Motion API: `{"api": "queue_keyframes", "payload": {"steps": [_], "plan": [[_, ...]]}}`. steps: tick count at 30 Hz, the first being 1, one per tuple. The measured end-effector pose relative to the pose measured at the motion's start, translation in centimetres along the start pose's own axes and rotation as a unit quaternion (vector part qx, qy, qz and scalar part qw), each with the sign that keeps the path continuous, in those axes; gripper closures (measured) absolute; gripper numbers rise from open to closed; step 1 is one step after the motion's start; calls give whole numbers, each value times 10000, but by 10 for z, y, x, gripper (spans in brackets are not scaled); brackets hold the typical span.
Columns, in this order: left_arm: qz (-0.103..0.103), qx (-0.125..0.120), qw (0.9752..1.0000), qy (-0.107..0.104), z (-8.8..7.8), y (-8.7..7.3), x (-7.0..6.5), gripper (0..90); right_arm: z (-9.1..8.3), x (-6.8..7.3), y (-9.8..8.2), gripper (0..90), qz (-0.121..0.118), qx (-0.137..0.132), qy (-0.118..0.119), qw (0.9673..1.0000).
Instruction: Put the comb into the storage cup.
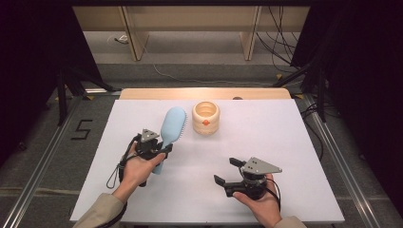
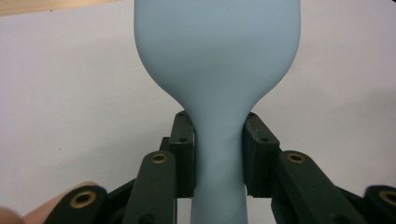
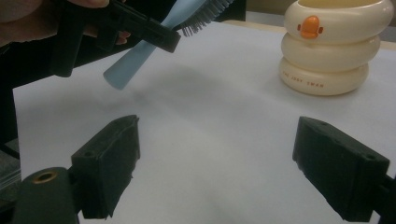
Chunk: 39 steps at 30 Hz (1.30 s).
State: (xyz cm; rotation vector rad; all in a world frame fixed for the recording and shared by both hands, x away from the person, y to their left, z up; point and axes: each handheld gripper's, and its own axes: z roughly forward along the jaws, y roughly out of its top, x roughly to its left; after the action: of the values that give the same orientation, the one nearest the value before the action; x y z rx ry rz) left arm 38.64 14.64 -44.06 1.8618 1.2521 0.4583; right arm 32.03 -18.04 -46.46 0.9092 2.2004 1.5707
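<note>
A pale blue hairbrush (image 1: 171,127) is held off the white table, head pointing away, bristles turned to the right. My left gripper (image 1: 159,148) is shut on its handle; in the left gripper view both pads (image 2: 186,149) press the narrow neck of the hairbrush (image 2: 217,60). My right gripper (image 1: 225,171) stands open low over the table at the front right, nothing between its jaws. The right gripper view shows its pads (image 3: 109,158) wide apart, the hairbrush (image 3: 140,53) at upper left and a cream ringed cup (image 3: 334,44) with an orange duck mark at upper right.
The cream cup (image 1: 206,117) stands upright at the back middle of the white table (image 1: 285,142), just right of the brush head. A wooden strip (image 1: 204,93) runs along the far edge. Stands and cables sit on the floor beyond.
</note>
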Motion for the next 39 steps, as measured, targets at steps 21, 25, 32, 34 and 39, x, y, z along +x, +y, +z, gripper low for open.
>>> {"api": "queue_keyframes", "payload": {"steps": [21, 25, 32, 34, 39], "plan": [[88, -32, 9999, -104, 1, 1, -11, 689, 16, 10, 2, 159, 46, 26, 147, 9999], [110, -44, 9998, -144, 3, 2, -16, 689, 22, 12, 3, 159, 60, 42, 194, 9998], [163, -40, 9997, -191, 4, 3, -21, 689, 32, 18, 4, 159, 52, 72, 299, 9995], [172, -48, 9997, -194, 4, 3, -23, 689, 33, 18, 4, 159, 45, 72, 312, 9995], [163, -73, 9995, -254, 6, 3, -28, 689, 40, 20, 5, 159, 99, 72, 365, 9993]]}}
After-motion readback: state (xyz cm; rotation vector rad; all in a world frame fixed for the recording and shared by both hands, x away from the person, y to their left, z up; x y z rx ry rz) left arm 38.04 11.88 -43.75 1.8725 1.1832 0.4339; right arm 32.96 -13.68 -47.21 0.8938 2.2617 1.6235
